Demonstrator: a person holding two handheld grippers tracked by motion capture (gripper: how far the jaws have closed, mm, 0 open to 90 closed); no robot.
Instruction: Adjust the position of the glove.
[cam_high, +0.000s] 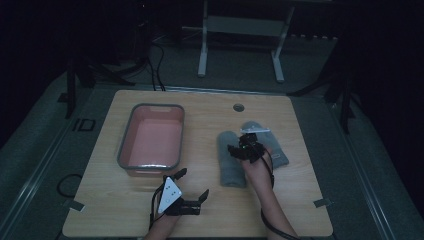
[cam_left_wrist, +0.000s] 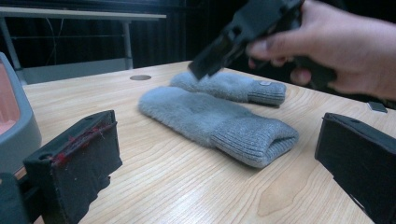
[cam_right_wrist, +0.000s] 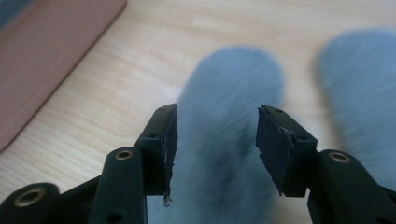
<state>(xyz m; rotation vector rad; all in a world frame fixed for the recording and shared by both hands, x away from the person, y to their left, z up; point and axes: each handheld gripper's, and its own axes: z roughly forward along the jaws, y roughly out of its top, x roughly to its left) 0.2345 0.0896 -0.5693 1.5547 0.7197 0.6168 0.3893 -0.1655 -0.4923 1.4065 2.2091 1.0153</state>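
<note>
1. Near grey mitten (cam_high: 232, 159) flat on counter (cam_high: 210, 210), R of centre, cuff toward person; second mitten (cam_high: 272, 145) just beside, further R.
2. R gripper (cam_right_wrist: 217, 140) right above near mitten, fingers (cam_right_wrist: 275, 144) about half apart, nothing held, fuzzy cloth under the gap. No earlier frame to compare.
3. Risk: closing too high → only nap pinched, mitten likely slides out on lift.
4. Risk: closing off-centre toward the R → edge of second mitten prob. caught too, both dragged.
5. Risk: pressing too low → fingers scrape wood, cloth bunched instead of gripped.
6. Pink bin (cam_high: 151, 137) w/ grey rim well apart to the L; long carry, so a weak pinch prob. drops mitten short of rim.
7. L gripper (cam_high: 192, 187) low near front edge of counter, fingers (cam_left_wrist: 77, 163) wide apart, empty; in carry path to bin, bump possible.
</note>
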